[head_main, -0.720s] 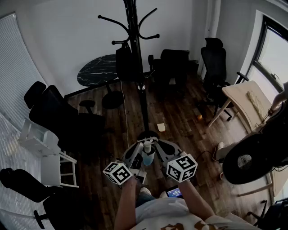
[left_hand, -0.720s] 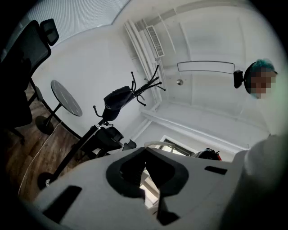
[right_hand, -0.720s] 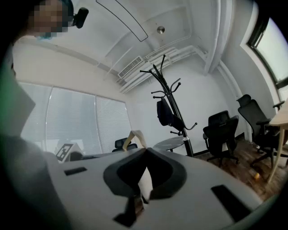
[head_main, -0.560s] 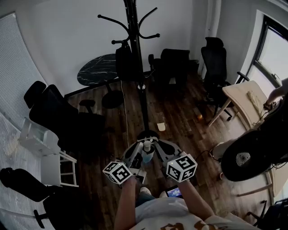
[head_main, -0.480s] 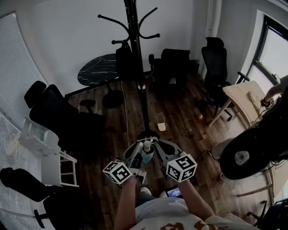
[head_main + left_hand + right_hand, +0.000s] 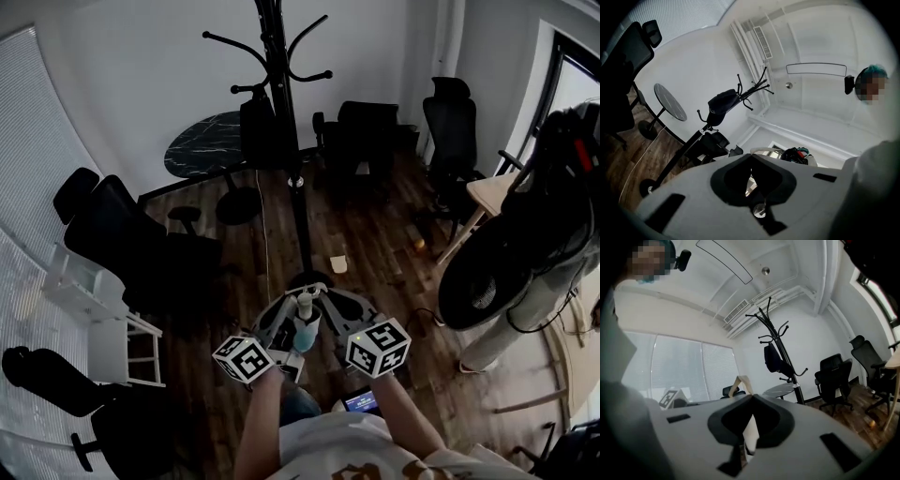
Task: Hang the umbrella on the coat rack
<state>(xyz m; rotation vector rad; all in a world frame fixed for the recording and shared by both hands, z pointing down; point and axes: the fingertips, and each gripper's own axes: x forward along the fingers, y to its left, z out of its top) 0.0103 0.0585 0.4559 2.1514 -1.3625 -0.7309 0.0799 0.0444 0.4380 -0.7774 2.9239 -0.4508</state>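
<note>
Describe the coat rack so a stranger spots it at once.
From the white back wall, look beside the round table. The coat rack is the tall thin black pole there; unlike the office chairs around it, it has curved hooks and a black bag hanging on it.

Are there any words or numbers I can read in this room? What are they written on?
No text here can be read.
Marker cubes: black-and-white square patterns only, no letters.
Umbrella: no print shows.
Small lit screen below the right cube: too small to read.
Print on the person's shirt: cut off at the edge, unreadable.
</note>
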